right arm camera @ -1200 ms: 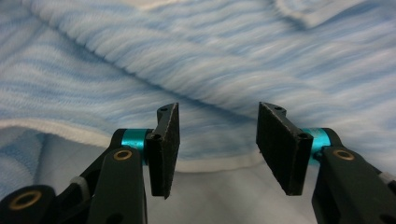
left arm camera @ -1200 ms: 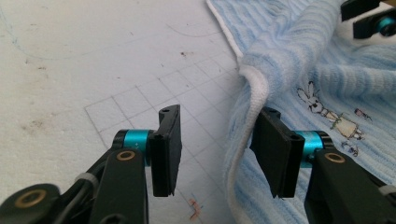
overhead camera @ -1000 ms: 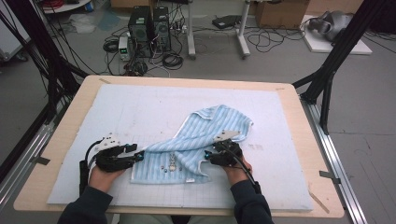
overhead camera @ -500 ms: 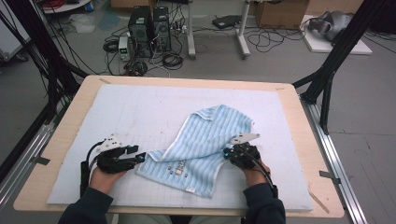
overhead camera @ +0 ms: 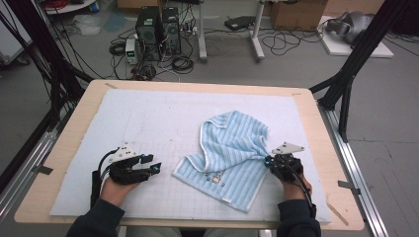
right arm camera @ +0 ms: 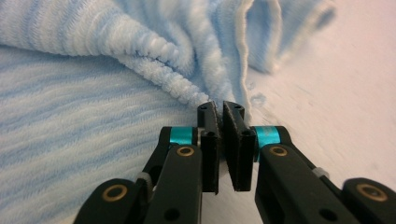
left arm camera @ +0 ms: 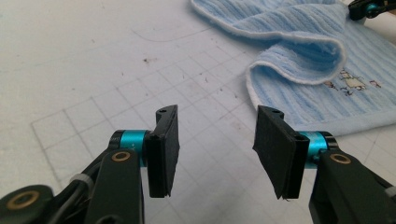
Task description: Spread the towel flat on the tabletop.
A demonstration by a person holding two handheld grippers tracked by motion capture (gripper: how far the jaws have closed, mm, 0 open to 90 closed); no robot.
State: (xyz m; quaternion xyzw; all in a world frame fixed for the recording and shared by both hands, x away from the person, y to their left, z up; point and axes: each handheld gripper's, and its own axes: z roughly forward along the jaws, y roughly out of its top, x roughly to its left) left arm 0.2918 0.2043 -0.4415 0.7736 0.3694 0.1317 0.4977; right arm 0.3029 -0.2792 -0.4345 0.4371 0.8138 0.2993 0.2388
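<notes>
The striped blue towel (overhead camera: 232,155) lies rumpled right of centre on the counter's white mat (overhead camera: 148,118). The right tool (overhead camera: 271,161) has just clenched on its bunched edge; the left tool (overhead camera: 154,168) hovers released, well apart.

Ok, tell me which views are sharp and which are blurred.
High view: evenly lit, soft in detail, no glare on the mat. Left gripper view: open jaws crisp, towel slightly soft. Right gripper view: jaws sharp, shut on the towel's fold; the mat at right is smeared with blur.
</notes>
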